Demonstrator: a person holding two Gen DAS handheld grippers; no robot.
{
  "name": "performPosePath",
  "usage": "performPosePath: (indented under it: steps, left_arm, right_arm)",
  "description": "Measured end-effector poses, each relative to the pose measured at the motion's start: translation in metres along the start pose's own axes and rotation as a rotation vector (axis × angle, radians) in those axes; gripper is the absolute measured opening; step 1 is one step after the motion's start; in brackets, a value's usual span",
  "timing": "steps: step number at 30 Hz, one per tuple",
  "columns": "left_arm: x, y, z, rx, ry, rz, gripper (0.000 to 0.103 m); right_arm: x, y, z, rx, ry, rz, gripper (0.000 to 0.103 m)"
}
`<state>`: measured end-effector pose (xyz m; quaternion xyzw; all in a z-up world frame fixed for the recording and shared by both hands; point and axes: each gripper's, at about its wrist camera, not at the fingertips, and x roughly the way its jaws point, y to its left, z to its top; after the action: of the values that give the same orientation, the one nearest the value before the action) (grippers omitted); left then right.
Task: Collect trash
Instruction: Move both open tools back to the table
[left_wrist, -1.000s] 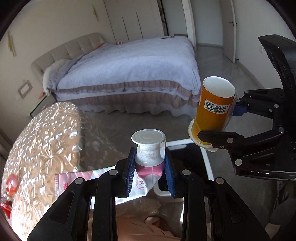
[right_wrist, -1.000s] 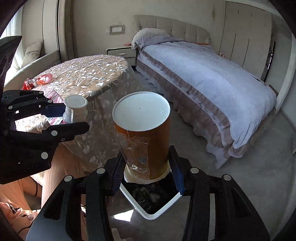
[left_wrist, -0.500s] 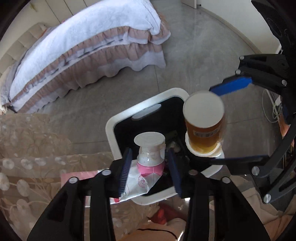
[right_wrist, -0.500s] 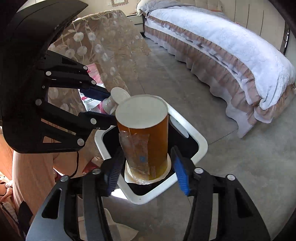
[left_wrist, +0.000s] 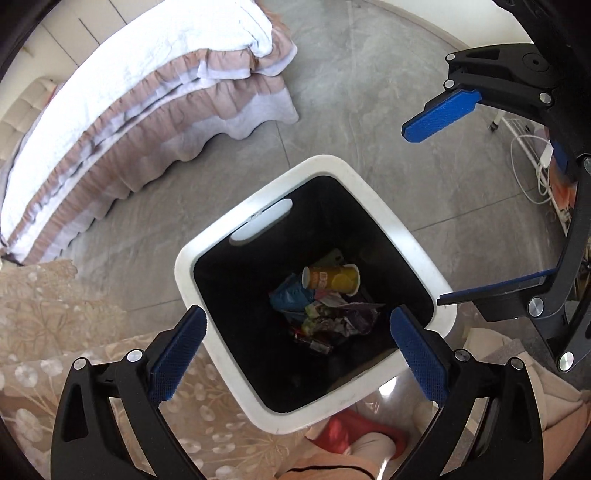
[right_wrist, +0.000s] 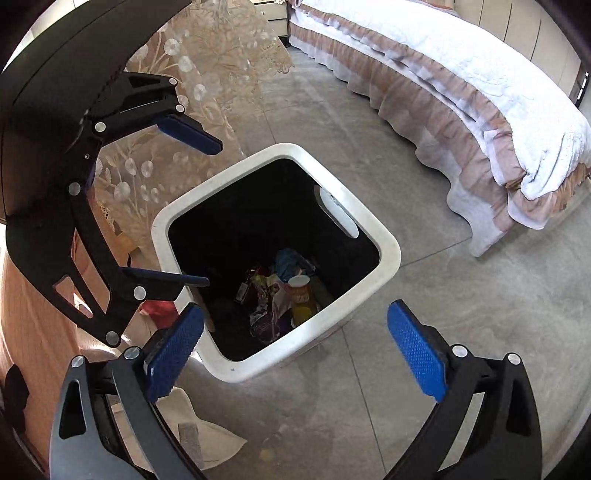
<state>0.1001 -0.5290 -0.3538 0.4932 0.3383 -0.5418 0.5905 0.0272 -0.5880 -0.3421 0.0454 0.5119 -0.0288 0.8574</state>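
Note:
A white-rimmed trash bin (left_wrist: 388, 221) (right_wrist: 388, 254) with a black inside stands on the grey floor below both grippers. The orange cup (left_wrist: 332, 277) (right_wrist: 301, 295) lies on its side at the bottom, on a pile of crumpled wrappers (left_wrist: 332, 317). I cannot pick out the pink-and-white bottle in that pile. My left gripper (left_wrist: 295, 317) (right_wrist: 211, 215) hangs over the near side of the bin; its jaws are opening with nothing between them. My right gripper (right_wrist: 295, 310) (left_wrist: 424, 216) hangs over the other side, jaws opening too, also holding nothing.
A bed with a white cover and frilled skirt (left_wrist: 129, 92) (right_wrist: 461, 74) stands beyond the bin. A lace tablecloth (left_wrist: 55, 314) (right_wrist: 177, 110) hangs beside the bin. A person's leg and red slipper (left_wrist: 354, 428) are at its near edge. White cables (left_wrist: 532, 166) lie at the right.
Both grippers came down over the bin, tilted downward and opened. The orange cup left the right gripper and now lies in the bin; the pink-and-white bottle left the left gripper.

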Motion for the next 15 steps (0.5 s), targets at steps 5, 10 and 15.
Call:
performPosePath:
  steps: [5,10,15]
  left_arm:
    - [-0.014,0.004,0.000,-0.014,-0.019,0.016,0.098]
    - [-0.035,0.009,-0.003,-0.039,-0.055,0.032,0.098]
    - [-0.065,0.010,-0.008,-0.050,-0.106,0.073,0.098]
  right_arm:
    - [-0.010,0.002,0.007,-0.020,-0.022,-0.006,0.099]
    - [-0.028,0.006,0.016,-0.010,-0.059,0.000,0.099]
    - [-0.051,0.016,0.024,-0.021,-0.108,-0.011,0.099]
